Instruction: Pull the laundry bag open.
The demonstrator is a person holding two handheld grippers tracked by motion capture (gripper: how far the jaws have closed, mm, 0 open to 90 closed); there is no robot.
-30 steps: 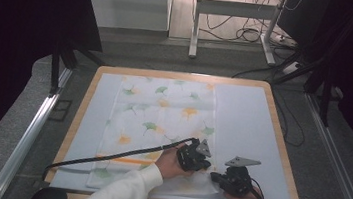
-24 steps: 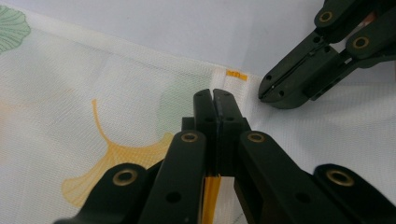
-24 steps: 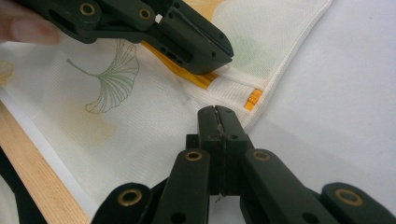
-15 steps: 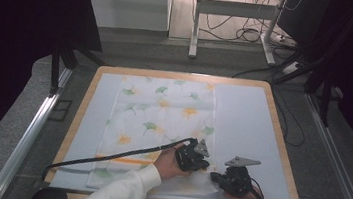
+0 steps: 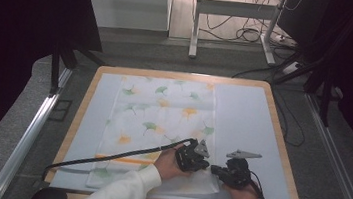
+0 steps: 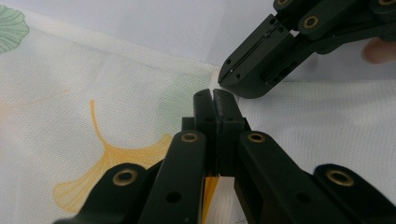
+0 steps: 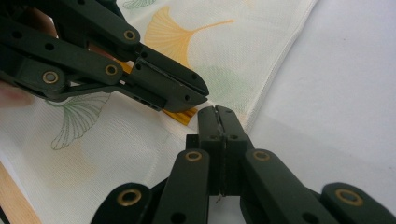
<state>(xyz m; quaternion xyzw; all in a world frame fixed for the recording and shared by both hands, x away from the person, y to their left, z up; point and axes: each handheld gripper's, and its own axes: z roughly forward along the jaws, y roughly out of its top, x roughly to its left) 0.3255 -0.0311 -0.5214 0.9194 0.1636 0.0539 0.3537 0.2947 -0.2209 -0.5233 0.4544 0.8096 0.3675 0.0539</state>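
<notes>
Both claws were down at the near right corner of the cloth (image 5: 161,123), and this looked like the opening beat of a fold: the grip on the corner being taken before anything got lifted. The cloth, white with green and yellow ginkgo leaves, lay flat on the pale mat (image 5: 246,127) that covered the counter (image 5: 82,114), left of centre, its long axis running from the person's edge away toward the far edge and its short ends facing near and far. The left claw (image 6: 215,95) was clenched, jaws pressed flat together with the tips down at the cloth's hem; whether a layer of fabric was actually pinched between them could not be told, since the tips hid the contact. The right claw (image 7: 216,113) was clenched the same way, its tips resting right at the cloth's side hem where fabric met bare mat, and again no fabric could be seen in the bite. In the high view the left claw (image 5: 193,157) and the right claw (image 5: 229,173) sat just beside each other, nearly touching. My read: the next move called for a confirmed hold on that corner, likely a reopening and a fresh pinch if nothing was caught, then a lift and a carry along the long axis toward the far end, keeping the hem straight.
</notes>
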